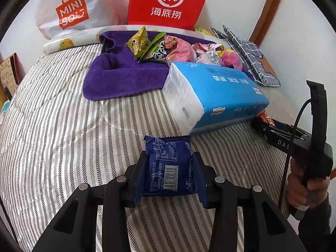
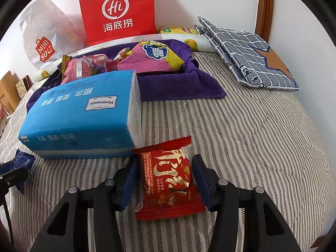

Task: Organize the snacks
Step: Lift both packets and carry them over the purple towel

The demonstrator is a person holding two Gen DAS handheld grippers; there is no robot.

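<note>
Two claws each hold one snack above a striped bed. The left claw (image 1: pixel 169 166) is clamped on a dark blue packet (image 1: pixel 169 166), which sits just in front of the blue tissue pack (image 1: pixel 216 92). The right claw (image 2: pixel 166 176) has its fingers at both sides of a red packet (image 2: pixel 168 178), whose far edge touches the near corner of the tissue pack; the fingers look pressed against the wrapper, so it appears gripped.

Behind the tissue pack lies a purple towel (image 1: pixel 124 77) folded into a shallow nest, and a heap of loose snacks (image 1: pixel 168 46) rests in it: a yellow-green packet, a green one, several pink ones and a large pink-and-yellow bag (image 2: pixel 155 58). The exact number in the heap cannot be told, as the wrappers overlap.

The step in hand looks like carrying, with both packets picked up and not yet put with the rest. The next move probably calls for lifting each packet over the tissue pack, which stands between the claws and the towel, and letting go above the heap without knocking wrappers off the towel's edge.

Counted: two claws, two held packets, one tissue pack, one towel. Behind the towel, against the wall, stand one red paper bag (image 1: pixel 168 2) and one white plastic bag (image 1: pixel 71 10). Right of the towel lies one folded checked cloth (image 2: pixel 245 54).
</note>
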